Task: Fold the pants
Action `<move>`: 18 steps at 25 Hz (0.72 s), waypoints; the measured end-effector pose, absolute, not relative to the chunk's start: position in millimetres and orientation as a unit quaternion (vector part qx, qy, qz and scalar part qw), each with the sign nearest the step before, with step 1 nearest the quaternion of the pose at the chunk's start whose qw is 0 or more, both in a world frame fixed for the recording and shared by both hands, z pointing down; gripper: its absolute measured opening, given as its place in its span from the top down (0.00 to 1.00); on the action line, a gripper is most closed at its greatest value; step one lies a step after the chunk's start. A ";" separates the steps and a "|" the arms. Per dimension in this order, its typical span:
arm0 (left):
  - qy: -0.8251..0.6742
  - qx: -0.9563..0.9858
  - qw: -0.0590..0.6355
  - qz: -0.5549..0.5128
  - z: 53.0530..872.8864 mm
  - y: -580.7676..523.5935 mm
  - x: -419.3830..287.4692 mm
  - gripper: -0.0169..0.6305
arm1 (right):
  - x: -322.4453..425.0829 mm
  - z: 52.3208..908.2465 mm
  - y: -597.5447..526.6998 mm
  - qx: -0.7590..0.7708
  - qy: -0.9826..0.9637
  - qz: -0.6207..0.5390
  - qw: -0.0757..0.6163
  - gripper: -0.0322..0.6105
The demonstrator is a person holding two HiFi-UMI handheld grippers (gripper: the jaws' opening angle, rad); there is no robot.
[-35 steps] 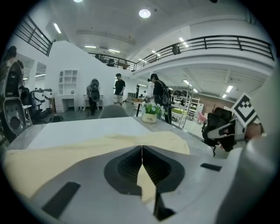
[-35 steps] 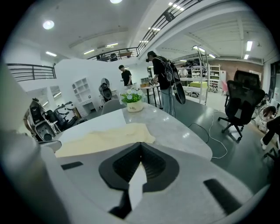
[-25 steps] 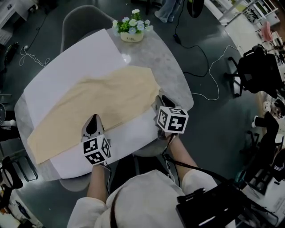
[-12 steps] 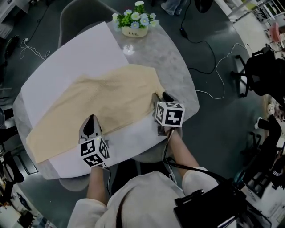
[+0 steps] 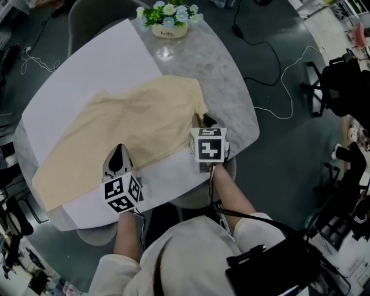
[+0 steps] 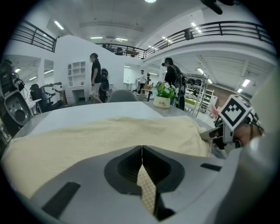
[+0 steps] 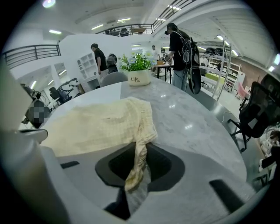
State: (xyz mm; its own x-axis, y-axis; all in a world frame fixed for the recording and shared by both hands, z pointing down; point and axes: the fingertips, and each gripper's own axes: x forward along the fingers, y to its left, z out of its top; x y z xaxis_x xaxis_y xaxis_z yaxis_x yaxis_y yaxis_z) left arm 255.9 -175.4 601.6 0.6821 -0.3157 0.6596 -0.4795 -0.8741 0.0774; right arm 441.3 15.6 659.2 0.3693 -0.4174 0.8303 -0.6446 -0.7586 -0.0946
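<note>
Pale yellow pants (image 5: 133, 133) lie spread across a white sheet (image 5: 87, 75) on the round marble table (image 5: 228, 87). My left gripper (image 5: 118, 156) sits at the pants' near edge, shut on a pinch of the cloth (image 6: 146, 188), which stands between its jaws in the left gripper view. My right gripper (image 5: 201, 122) is at the pants' right corner. Its jaws are closing, and a bunched strand of the fabric (image 7: 139, 153) runs down between them and looks pinched. The rest of the pants (image 7: 100, 124) lies flat beyond.
A pot of flowers (image 5: 165, 17) stands at the table's far edge. A grey chair (image 5: 87, 20) is behind the table, a black office chair (image 5: 341, 87) to the right, and cables (image 5: 272, 87) trail over the floor. People stand in the background (image 7: 181, 52).
Both grippers have sunk toward the table. The right gripper rolled and settled onto the pants' right corner, whose cloth now sits between its jaws.
</note>
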 end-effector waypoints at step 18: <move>-0.249 0.909 0.148 0.300 569.9 -182.5 217.0 0.96 | 431.1 598.3 3.6 0.822 -0.370 0.431 0.048 0.87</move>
